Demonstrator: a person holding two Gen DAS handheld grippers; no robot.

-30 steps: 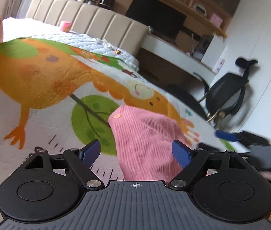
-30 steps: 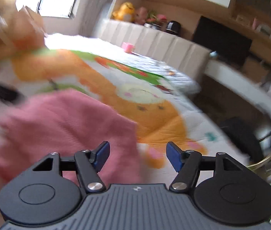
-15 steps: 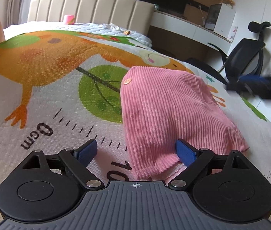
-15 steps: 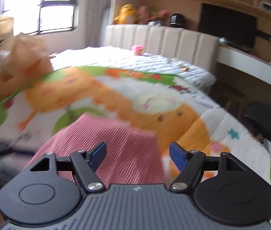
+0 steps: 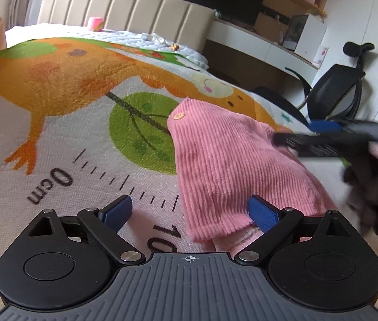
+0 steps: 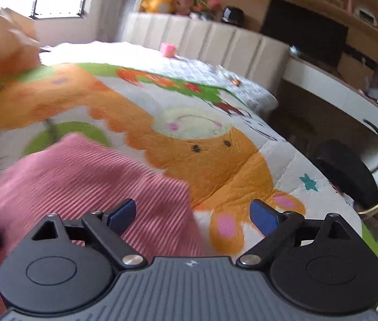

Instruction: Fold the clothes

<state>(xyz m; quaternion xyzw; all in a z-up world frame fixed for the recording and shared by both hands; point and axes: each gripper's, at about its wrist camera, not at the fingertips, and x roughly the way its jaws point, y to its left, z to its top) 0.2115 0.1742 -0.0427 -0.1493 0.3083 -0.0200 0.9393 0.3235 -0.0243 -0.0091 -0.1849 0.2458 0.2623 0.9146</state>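
A folded pink corduroy garment with a small button lies on the cartoon-printed blanket on the bed. My left gripper is open and empty, low at the garment's near corner. My right gripper is open and empty, above the garment's right edge. In the left wrist view the right gripper shows blurred at the garment's far right side.
A beige padded headboard stands behind the bed, with a small pink item near it. A white desk and a black office chair stand right of the bed. Orange-brown bedding is heaped at the left.
The left gripper has drawn back a little from the flat garment. The right gripper has swung over the garment's right side; its view is motion-blurred. Both stay open.
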